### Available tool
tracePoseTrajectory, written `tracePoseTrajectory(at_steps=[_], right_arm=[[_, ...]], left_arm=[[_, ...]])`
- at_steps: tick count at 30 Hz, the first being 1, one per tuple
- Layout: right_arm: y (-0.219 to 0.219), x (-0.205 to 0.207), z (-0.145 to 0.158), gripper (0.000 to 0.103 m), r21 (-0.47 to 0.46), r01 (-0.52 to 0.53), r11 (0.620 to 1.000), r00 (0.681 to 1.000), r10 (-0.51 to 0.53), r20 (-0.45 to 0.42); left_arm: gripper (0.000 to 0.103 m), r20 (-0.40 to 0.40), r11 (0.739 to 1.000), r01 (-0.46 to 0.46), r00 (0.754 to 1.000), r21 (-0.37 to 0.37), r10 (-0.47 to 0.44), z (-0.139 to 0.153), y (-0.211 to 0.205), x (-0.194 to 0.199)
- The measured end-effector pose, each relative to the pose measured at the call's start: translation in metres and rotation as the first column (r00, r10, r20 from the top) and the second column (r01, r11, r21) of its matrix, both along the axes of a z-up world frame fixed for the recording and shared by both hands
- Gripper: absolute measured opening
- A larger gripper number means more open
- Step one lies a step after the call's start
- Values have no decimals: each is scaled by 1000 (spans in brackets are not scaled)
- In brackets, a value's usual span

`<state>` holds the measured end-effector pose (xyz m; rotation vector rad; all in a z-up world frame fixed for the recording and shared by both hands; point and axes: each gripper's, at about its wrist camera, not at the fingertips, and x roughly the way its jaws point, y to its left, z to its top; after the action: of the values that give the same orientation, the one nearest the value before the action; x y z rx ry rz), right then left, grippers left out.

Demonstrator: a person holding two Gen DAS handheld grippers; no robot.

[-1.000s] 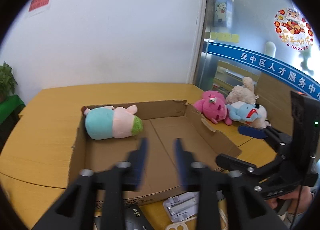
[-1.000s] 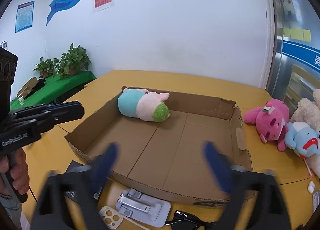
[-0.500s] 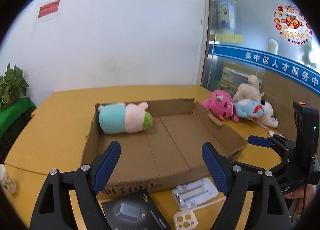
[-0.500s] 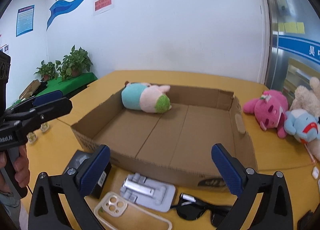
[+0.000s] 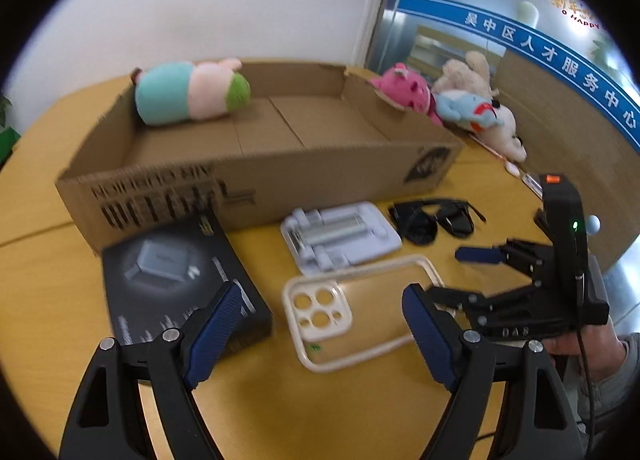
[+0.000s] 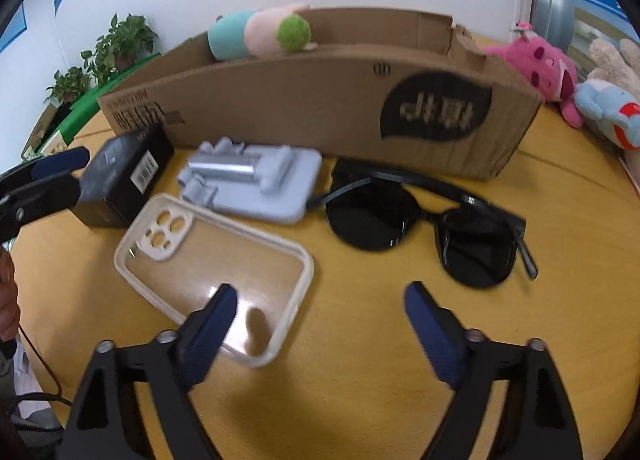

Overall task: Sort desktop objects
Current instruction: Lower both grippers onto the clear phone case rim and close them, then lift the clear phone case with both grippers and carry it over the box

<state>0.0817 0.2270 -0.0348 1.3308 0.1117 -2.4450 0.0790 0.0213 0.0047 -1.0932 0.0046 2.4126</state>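
On the yellow table in front of the cardboard box (image 5: 256, 180) lie a black carton (image 5: 176, 284), a grey phone stand (image 5: 340, 236), a clear phone case (image 5: 356, 308) and black sunglasses (image 5: 432, 216). My left gripper (image 5: 320, 328) hovers open over the case's camera end, one finger above the carton's corner. My right gripper (image 6: 320, 324) hangs low over the table between the phone case (image 6: 216, 256) and the sunglasses (image 6: 420, 220). Its jaws are closing, and the pads press on nothing. A pastel plush (image 6: 260, 34) lies in the box.
A pink plush (image 5: 408, 92), a blue one (image 5: 464, 112) and a beige one (image 5: 472, 76) are piled right of the box. The right gripper (image 5: 460, 276) reaches in close to the case. Potted plants (image 6: 120, 44) stand beyond the table's left edge.
Both grippers have dropped from above the box to just over the items in front of it. The left jaws spread wide apart. The right jaws have narrowed a little.
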Motion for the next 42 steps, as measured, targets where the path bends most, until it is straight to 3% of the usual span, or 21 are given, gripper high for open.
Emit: tracePoseTrajectory(at_steps=[2, 5, 7, 8, 12, 16, 18, 20, 22, 24, 30, 35, 39, 42], right_arm=[[0, 3, -1, 70, 27, 6, 1000, 1000, -6, -21], [0, 5, -1, 51, 43, -7, 999, 999, 8, -35], [1, 6, 0, 38, 36, -15, 999, 999, 17, -39], [1, 6, 0, 36, 34, -19, 999, 999, 20, -41], [0, 9, 1, 17, 22, -31, 999, 999, 32, -44], [4, 12, 4, 9, 41, -13, 999, 999, 15, -42], [6, 13, 4, 8, 49, 1, 999, 999, 1, -38], [12, 14, 4, 8, 41, 13, 999, 999, -11, -33], [14, 16, 4, 7, 34, 20, 999, 999, -19, -32], [14, 17, 4, 7, 38, 27, 999, 999, -26, -46], [6, 20, 3, 7, 93, 39, 995, 996, -31, -84], [13, 19, 8, 7, 45, 60, 997, 996, -57, -75], [21, 17, 38, 7, -17, 104, 994, 985, -105, -135], [25, 11, 78, 7, -61, 128, 990, 961, -139, -238]], left_arm=[[80, 32, 1000, 14, 999, -1, -14, -7, 2, 2], [79, 29, 1000, 28, 999, -4, -28, -8, 6, 7], [57, 76, 999, 38, 996, 34, -40, -11, 7, 5], [54, 100, 998, 39, 994, 48, -44, -14, 7, 4], [53, 143, 999, 22, 989, 46, -28, -24, 6, 5], [52, 198, 999, 4, 980, 52, -14, -37, 8, 3], [42, 237, 999, 4, 971, 51, -15, -44, 10, 0], [39, 233, 999, 6, 972, 49, -17, -44, 12, -2], [21, 247, 998, 12, 969, 64, -27, -46, 12, -5], [12, 251, 999, -1, 968, 54, -13, -48, 12, -5], [12, 214, 1000, 7, 977, 11, -9, -45, 13, 0], [10, 126, 997, 0, 992, 77, -10, -18, 7, -2], [10, -4, 998, 22, 1000, 63, -22, 23, 14, -6], [10, -75, 996, 34, 997, 83, -28, 52, 15, -14]])
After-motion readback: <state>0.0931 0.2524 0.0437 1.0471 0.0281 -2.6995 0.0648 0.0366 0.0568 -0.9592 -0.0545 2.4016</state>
